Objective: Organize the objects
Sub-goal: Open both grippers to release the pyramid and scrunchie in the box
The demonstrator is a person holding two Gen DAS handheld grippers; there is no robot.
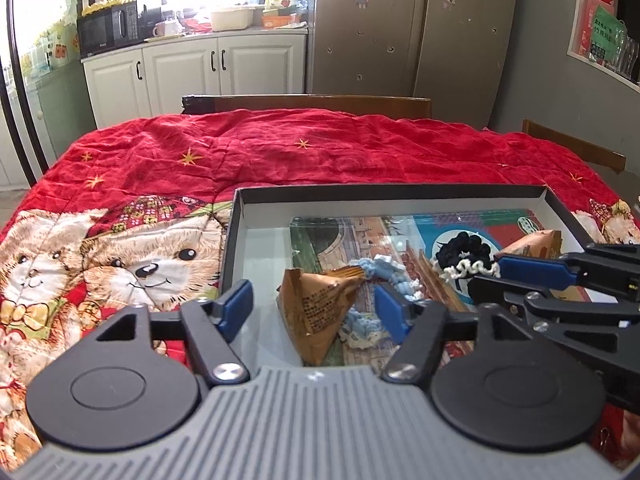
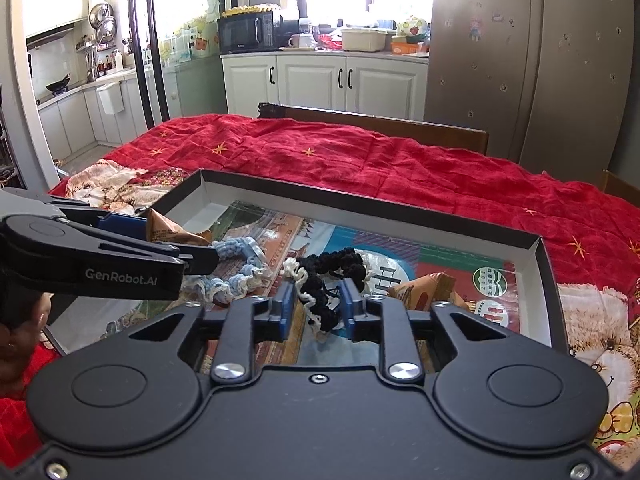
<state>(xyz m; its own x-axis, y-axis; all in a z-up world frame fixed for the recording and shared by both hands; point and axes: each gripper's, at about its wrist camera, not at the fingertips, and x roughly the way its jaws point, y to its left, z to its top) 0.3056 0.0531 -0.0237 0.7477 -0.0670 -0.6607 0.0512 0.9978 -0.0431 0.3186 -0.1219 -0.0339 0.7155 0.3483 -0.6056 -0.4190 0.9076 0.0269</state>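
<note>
A shallow black box [image 1: 400,191] with a white inside and a picture sheet on its floor lies on the red quilt. In it are a brown triangular packet [image 1: 316,312], a light-blue scrunchie [image 1: 384,270], a black-and-cream scrunchie [image 1: 466,254] and a second brown packet [image 1: 534,242]. My left gripper [image 1: 314,306] is open around the first packet. My right gripper [image 2: 318,302] has its jaws close on either side of the black scrunchie [image 2: 332,270]; whether they pinch it I cannot tell. The blue scrunchie [image 2: 236,256] and packets [image 2: 172,232] [image 2: 428,290] show in the right wrist view.
The red quilt with teddy bears [image 1: 132,264] covers the table. Wooden chair backs [image 1: 320,102] stand behind it. White cabinets [image 1: 192,68] with a microwave [image 1: 112,26] and a fridge [image 1: 400,28] lie beyond.
</note>
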